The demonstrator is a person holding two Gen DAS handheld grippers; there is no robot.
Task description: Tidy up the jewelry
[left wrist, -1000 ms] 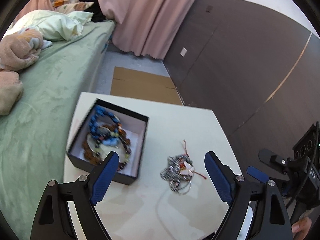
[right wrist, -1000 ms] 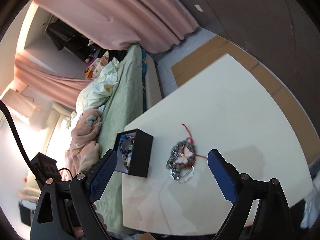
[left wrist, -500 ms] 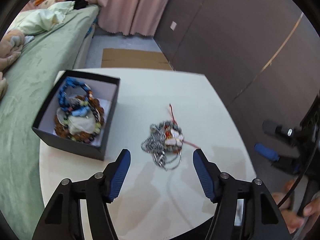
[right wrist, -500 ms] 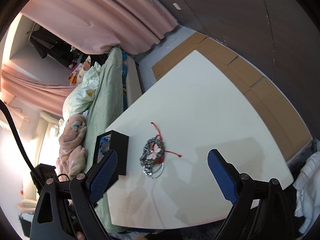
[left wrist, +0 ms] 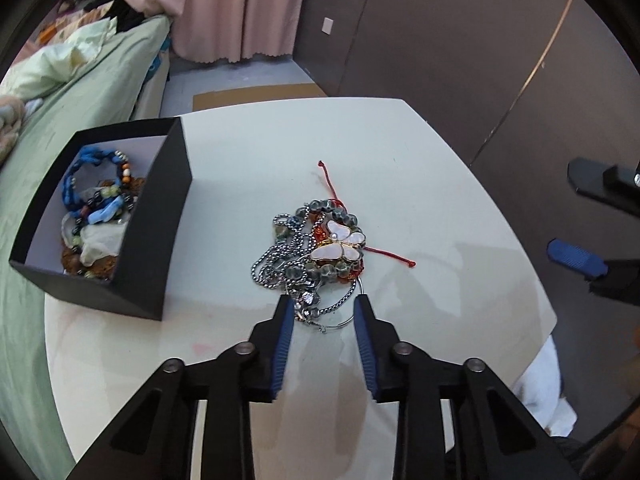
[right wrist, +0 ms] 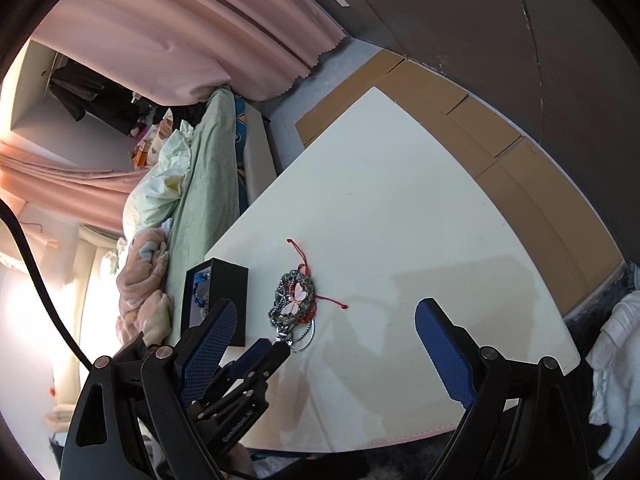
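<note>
A tangled pile of jewelry (left wrist: 316,256) lies mid-table: silver chains, grey beads, a butterfly pendant, a red cord and a thin hoop. It also shows in the right wrist view (right wrist: 294,304). My left gripper (left wrist: 322,306) is open, its blue pads on either side of the pile's near end, low over the table. A black box (left wrist: 148,224) at the left holds blue and brown bead bracelets (left wrist: 96,204). My right gripper (right wrist: 324,328) is wide open and empty, held back above the table's near right side.
The white table (left wrist: 400,160) ends close on the right and near sides. A green bed (left wrist: 44,152) runs along the left. Cardboard (right wrist: 480,128) lies on the floor beyond the table, by a dark wall and pink curtain.
My left gripper has moved forward and down to the jewelry pile, and its jaws have narrowed around the pile's near end. The right gripper has drawn back slightly.
</note>
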